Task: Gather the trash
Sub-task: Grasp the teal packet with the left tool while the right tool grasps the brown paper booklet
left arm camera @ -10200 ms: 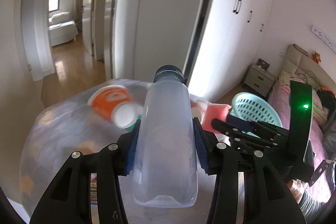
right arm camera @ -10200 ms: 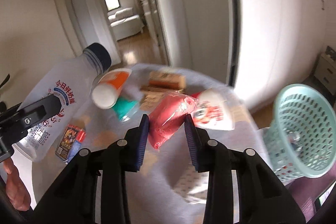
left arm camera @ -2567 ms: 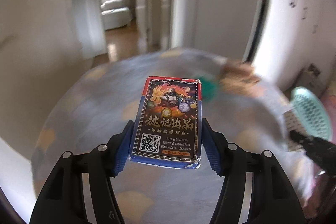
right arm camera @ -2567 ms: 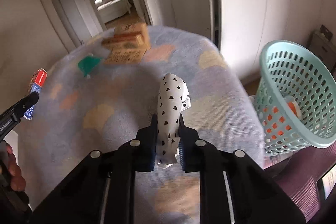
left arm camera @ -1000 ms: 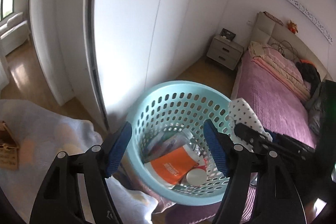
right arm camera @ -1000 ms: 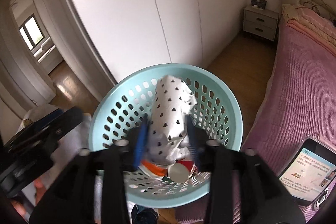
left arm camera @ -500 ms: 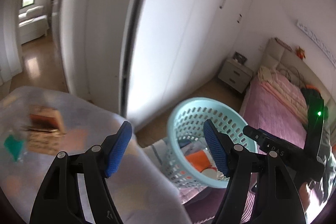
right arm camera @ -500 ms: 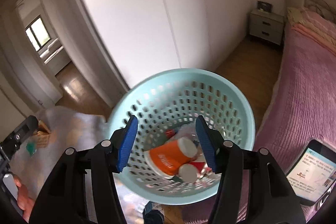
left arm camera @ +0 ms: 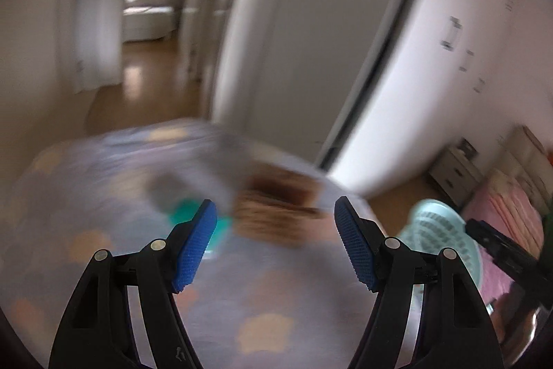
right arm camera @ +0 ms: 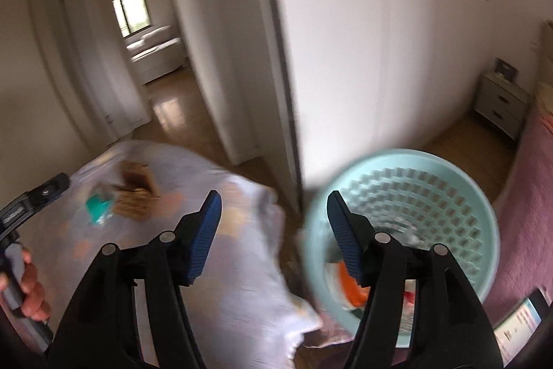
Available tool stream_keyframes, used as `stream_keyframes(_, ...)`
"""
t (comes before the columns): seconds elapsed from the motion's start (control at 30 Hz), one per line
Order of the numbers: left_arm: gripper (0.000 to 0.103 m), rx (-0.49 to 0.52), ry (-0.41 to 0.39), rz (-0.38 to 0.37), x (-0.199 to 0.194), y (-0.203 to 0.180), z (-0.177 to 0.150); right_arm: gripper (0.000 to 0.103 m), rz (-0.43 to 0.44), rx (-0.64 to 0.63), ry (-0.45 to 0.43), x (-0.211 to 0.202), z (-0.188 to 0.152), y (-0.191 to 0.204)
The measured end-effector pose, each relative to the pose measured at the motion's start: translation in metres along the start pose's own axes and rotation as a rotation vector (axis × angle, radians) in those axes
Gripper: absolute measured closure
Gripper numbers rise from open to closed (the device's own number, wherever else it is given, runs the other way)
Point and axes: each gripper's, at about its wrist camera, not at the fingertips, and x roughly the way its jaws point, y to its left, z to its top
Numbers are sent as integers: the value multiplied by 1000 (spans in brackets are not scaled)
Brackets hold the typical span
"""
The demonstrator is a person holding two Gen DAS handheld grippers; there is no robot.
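My left gripper [left arm camera: 276,244] is open and empty above the cloth-covered table [left arm camera: 103,196]. Ahead of it lie a brown cardboard box [left arm camera: 280,210] and a small teal piece of trash [left arm camera: 186,213], both blurred. My right gripper [right arm camera: 271,236] is open and empty, between the table's right edge and the light blue basket [right arm camera: 432,182]. The basket holds an orange cup [right arm camera: 350,286] and other trash. In the right wrist view the box [right arm camera: 136,189] and the teal piece [right arm camera: 98,204] sit far left on the table, near the left gripper [right arm camera: 34,196].
White wardrobe doors [right arm camera: 345,40] stand behind the basket. A pink bed [right arm camera: 528,213] and a nightstand [right arm camera: 501,106] are at the right. A phone [right arm camera: 518,324] lies at the lower right. A hallway [left arm camera: 145,23] opens beyond the table.
Both grippers have swung left from the basket toward the table. The right gripper, which let the spotted wrapper go into the basket a second ago, is still open and empty.
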Motion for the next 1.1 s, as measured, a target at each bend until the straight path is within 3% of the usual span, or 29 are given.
stream_keyframes(0.17, 34, -51, 63, 56, 29, 40, -3, 41, 125, -97, 51, 34, 6, 55)
stream_keyframes(0.33, 34, -90, 104, 51, 53, 55, -11, 34, 217, -201, 84, 65, 5, 95)
stream_keyframes(0.57, 37, -72, 143, 89, 70, 60, -14, 34, 251, -338, 155, 106, -2, 128)
stream_keyframes(0.7, 47, -55, 133, 122, 67, 59, -16, 34, 260, -414, 183, 128, -1, 144)
stream_keyframes(1.03, 56, -55, 122, 95, 63, 66, -17, 34, 324, -504, 243, 164, 6, 163)
stream_keyframes(1.1, 56, -57, 124, 85, 63, 68, -17, 40, 346, -514, 246, 163, 5, 167)
